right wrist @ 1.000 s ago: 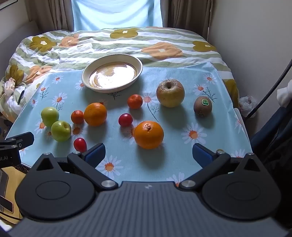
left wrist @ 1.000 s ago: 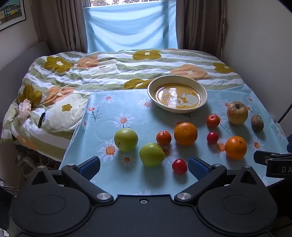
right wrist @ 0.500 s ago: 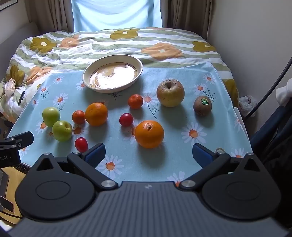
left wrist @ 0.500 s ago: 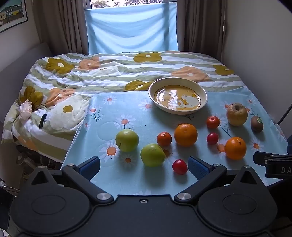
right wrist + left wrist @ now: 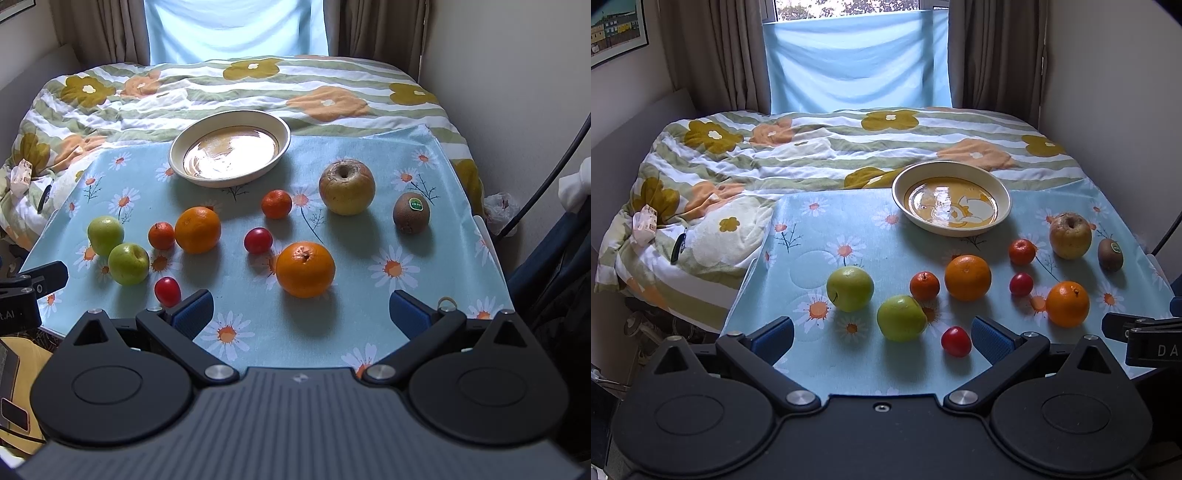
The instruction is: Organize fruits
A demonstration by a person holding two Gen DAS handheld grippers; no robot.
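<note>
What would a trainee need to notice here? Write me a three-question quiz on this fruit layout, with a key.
1. True or false: the bowl already holds fruit.
2. How many green apples lie on the daisy cloth?
3. Which fruit carries a sticker? A) the yellow apple B) the kiwi C) the nearest orange

Key
1. False: it is empty, and all the fruit lies on the cloth.
2. Two, side by side at the left.
3. B. Both the left gripper and the right gripper are open and hold nothing.
</note>
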